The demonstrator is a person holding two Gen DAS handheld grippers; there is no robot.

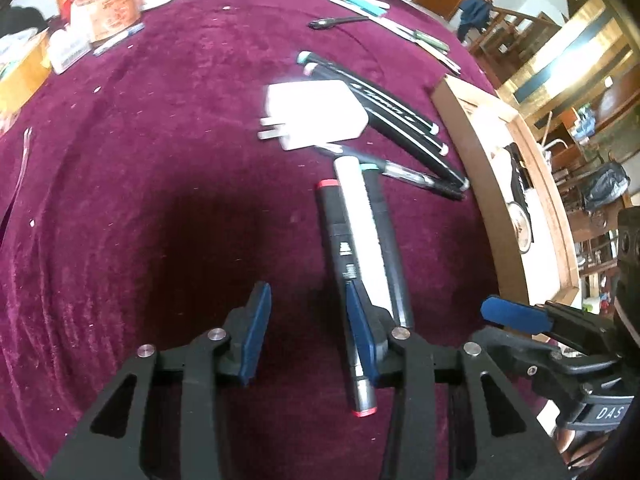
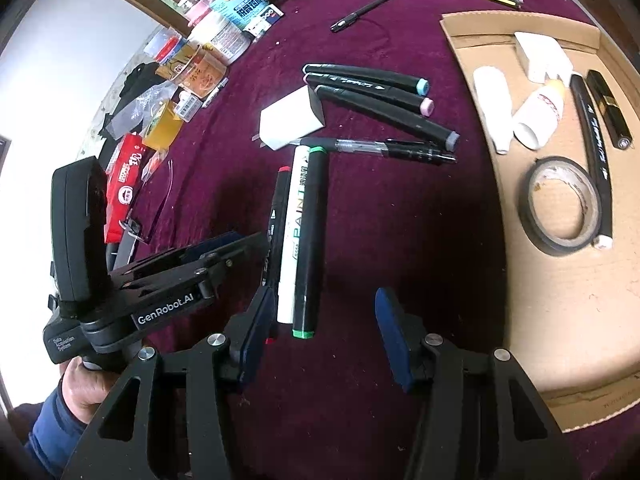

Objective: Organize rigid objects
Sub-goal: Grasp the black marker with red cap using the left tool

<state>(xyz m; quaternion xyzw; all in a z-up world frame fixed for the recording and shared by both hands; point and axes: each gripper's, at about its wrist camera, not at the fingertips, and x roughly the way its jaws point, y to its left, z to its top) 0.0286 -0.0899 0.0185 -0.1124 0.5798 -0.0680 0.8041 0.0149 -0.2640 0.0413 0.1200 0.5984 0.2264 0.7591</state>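
three markers lie side by side mid-table: red-capped marker (image 1: 343, 280), white paint marker (image 2: 297, 216), green-capped marker (image 2: 311, 240). the left gripper (image 1: 308, 332), jaws part open and empty, straddles bare cloth beside the red one; closing could nudge the neighbours. the right gripper (image 2: 324, 340) hovers part open, empty.

The counter (image 2: 400, 248), draped in maroon velvet, carries three markers (image 2: 304, 236) side by side at centre, a white charger (image 2: 288, 120) at twelve o'clock, black markers (image 2: 376, 96) at one, a cardboard tray (image 2: 560, 300) at three, packets (image 2: 192, 72) at ten.
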